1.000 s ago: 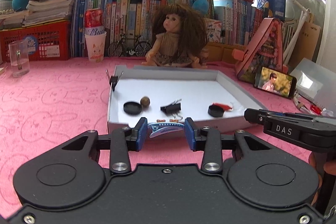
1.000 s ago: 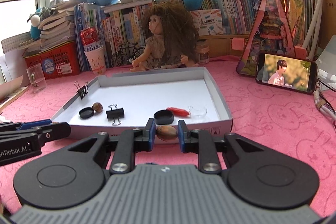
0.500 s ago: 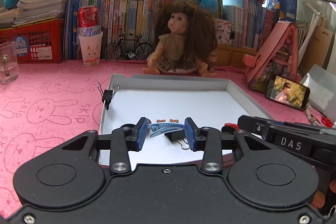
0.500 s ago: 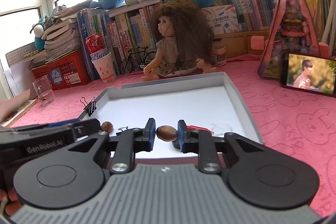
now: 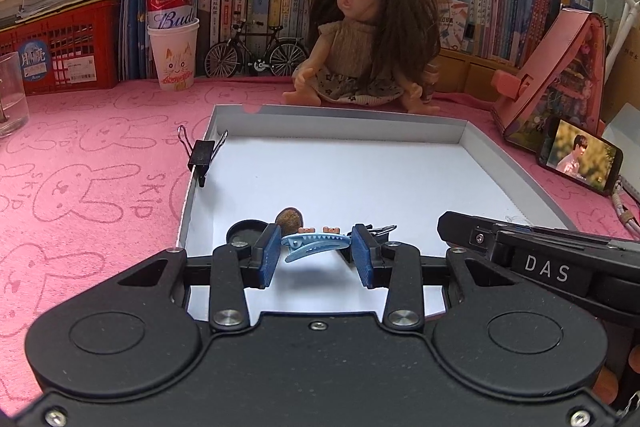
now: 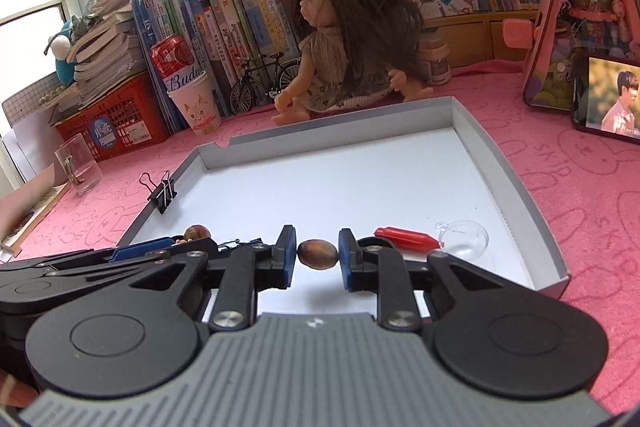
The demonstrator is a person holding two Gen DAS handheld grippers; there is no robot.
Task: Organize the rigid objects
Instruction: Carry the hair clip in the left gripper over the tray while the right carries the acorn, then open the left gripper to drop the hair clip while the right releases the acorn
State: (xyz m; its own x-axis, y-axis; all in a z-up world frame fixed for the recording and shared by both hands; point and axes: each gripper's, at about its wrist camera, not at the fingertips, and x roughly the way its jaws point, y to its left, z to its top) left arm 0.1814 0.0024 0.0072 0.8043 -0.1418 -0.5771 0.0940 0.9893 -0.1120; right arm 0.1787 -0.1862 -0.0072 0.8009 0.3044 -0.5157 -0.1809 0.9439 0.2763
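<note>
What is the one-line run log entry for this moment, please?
left gripper: holds blue hair clip | right gripper: holds acorn | both over tray

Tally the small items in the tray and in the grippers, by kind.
Binder clips: 2
Nuts: 2
Black caps: 2
Hair clip: 1
Red piece: 1
Clear bulb: 1
Total: 9

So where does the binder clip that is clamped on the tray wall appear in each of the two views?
Left wrist view: the binder clip sits left of centre, on the left wall of the tray.
Right wrist view: it is at the left, on the same wall.
Shared landmark: the doll behind the tray.
</note>
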